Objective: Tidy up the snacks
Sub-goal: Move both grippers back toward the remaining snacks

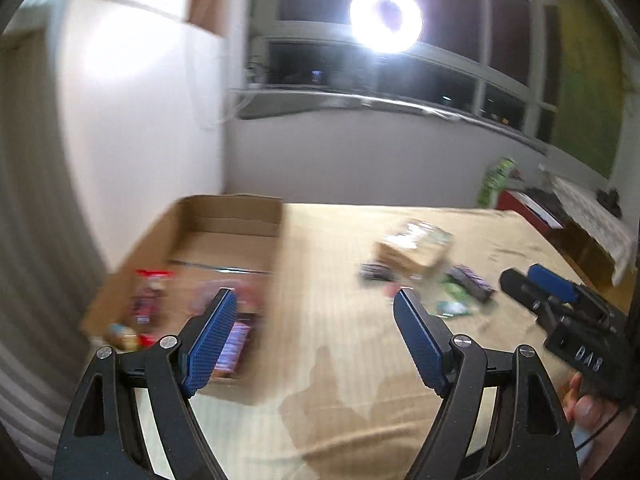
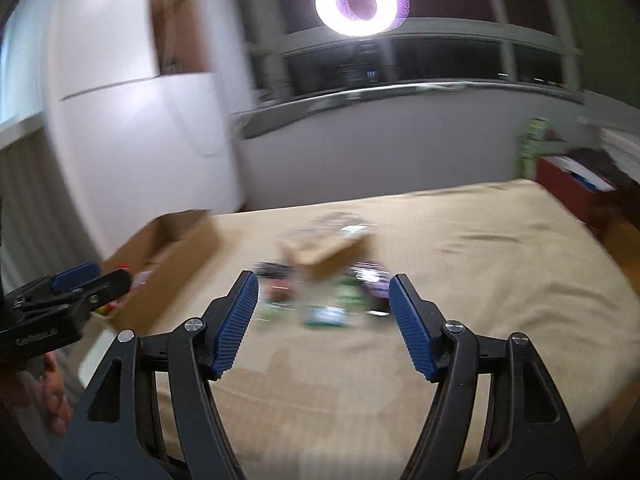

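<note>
We find both views motion-blurred, so fine detail on the packets cannot be read. The left gripper [image 1: 314,298], black-framed with blue ribbed pads, has its jaws spread wide with nothing between them; it hangs over the near part of a bed covered in a tan sheet [image 1: 344,360]. The right gripper [image 2: 323,286], of the same build, also has its jaws spread and empty, pointing toward the loose pile of snacks. An open brown cardboard box [image 1: 236,216] lies on the left side of the bed; inside it we see several colourful snack packets [image 1: 150,300], red and pink among them, gathered at its near end. Well apart from the box, toward the middle of the bed, sits a small tan carton [image 2: 324,248], with a scatter of dark, purple and green snack wrappers [image 2: 328,314] just near of it. A bright ring light [image 2: 362,2] glares before the dark window on the far side. A hand [image 1: 584,404] shows at the right edge of the left wrist view.
</note>
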